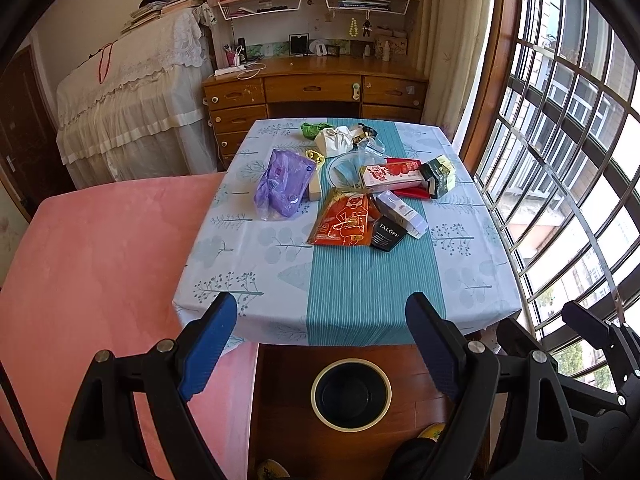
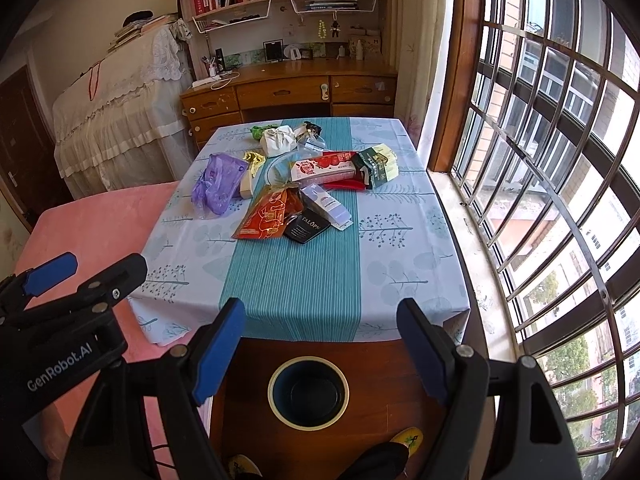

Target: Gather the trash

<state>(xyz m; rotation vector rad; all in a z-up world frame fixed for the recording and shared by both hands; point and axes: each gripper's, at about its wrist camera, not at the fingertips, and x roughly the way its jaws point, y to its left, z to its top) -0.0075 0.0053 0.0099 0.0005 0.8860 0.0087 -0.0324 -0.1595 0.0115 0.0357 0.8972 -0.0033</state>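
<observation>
Trash lies piled on the far half of the table [image 1: 224,280]: a purple plastic bag [image 1: 282,188], an orange packet [image 1: 346,220], a black box marked TALOPN [image 1: 387,236], a pale lilac box [image 1: 402,214], a red-and-white carton [image 1: 392,174], a dark green carton [image 1: 438,176] and a white crumpled wad [image 1: 334,140]. A dark round bin [image 1: 351,394] stands on the floor below the table's near edge; it also shows in the right wrist view [image 2: 308,392]. My left gripper [image 1: 322,316] and right gripper [image 2: 322,320] are open, empty, above the bin.
A pink bed [image 1: 92,280] lies at the left of the table. A barred window [image 1: 568,160] runs along the right. A wooden desk [image 1: 312,88] with bookshelves stands behind the table. The person's feet in yellow slippers [image 2: 406,440] are by the bin.
</observation>
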